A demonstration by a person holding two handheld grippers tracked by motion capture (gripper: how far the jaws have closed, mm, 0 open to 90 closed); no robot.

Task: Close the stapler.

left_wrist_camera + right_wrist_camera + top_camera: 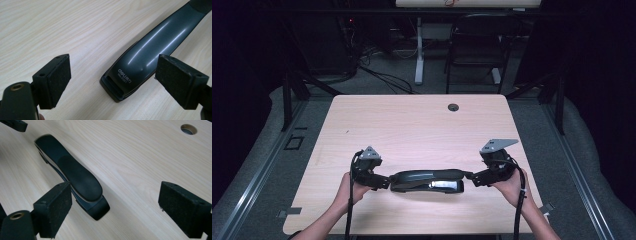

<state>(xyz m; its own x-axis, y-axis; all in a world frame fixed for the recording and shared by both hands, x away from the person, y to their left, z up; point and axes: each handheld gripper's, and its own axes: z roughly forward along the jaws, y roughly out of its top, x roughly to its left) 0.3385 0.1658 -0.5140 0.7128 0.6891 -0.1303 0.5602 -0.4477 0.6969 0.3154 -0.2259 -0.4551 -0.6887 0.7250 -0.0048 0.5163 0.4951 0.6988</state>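
Near edge of table (412, 120): long-arm stapler (427, 181) lying flat, between both grippers.
Left gripper (384, 182): jaws wide apart, nothing held — stapler nose just ahead.
Right gripper (471, 178): jaws wide, empty, beside rear end.
Handling: likely rigid, weighty; glossy top probably slippery.
Hold: across narrow body, or rubbery handle pad (80, 176).

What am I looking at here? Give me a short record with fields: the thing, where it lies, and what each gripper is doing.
thing: dark stapler, lying flat
place: near edge of the table
left gripper: open, at the stapler's left end, pads apart from it
right gripper: open, at the stapler's right end, not gripping
table hole: at the far edge
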